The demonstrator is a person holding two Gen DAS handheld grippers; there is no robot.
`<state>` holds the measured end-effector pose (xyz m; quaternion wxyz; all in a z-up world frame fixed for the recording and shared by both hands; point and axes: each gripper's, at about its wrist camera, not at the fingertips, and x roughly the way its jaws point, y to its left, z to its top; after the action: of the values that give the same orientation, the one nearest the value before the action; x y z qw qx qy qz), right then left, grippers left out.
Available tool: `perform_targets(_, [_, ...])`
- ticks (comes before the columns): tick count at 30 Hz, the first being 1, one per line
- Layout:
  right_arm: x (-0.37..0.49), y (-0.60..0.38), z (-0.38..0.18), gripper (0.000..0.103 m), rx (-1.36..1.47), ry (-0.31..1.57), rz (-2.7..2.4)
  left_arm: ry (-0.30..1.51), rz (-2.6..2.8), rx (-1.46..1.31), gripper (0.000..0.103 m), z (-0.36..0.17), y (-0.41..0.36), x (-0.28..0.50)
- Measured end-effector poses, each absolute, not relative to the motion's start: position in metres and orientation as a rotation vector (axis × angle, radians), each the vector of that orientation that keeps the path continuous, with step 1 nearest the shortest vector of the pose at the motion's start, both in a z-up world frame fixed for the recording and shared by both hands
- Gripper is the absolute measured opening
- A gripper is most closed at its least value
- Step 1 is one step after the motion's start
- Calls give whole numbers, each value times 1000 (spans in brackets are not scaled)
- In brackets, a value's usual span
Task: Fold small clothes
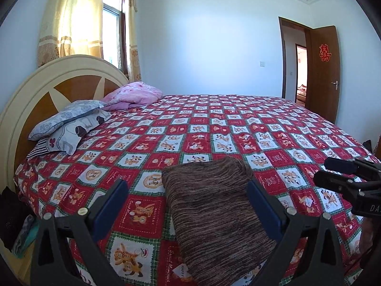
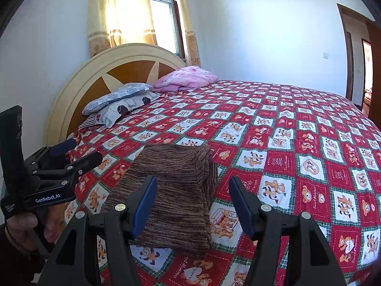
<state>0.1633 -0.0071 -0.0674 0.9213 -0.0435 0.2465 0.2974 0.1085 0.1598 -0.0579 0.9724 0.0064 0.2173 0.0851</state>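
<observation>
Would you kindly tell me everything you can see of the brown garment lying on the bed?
The brown garment is a knit-looking fabric streaked in dark and light brown. It lies already folded into a flat, roughly rectangular stack, with layered edges showing along one side. It rests on the red checked bedspread near the bed's near edge. Both the left gripper and right gripper stand open above it, and neither visibly touches it.

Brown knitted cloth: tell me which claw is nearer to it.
Left, narrowly. The left claw hangs open with its fingers either side of the brown knitted cloth. The right claw is open too, straddling only the cloth's right edge.
</observation>
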Motion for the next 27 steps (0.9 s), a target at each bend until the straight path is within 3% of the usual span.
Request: perform_targets(27, [163,-11,-66,64,-81,503,602,437,175,10,102,-57,160,108])
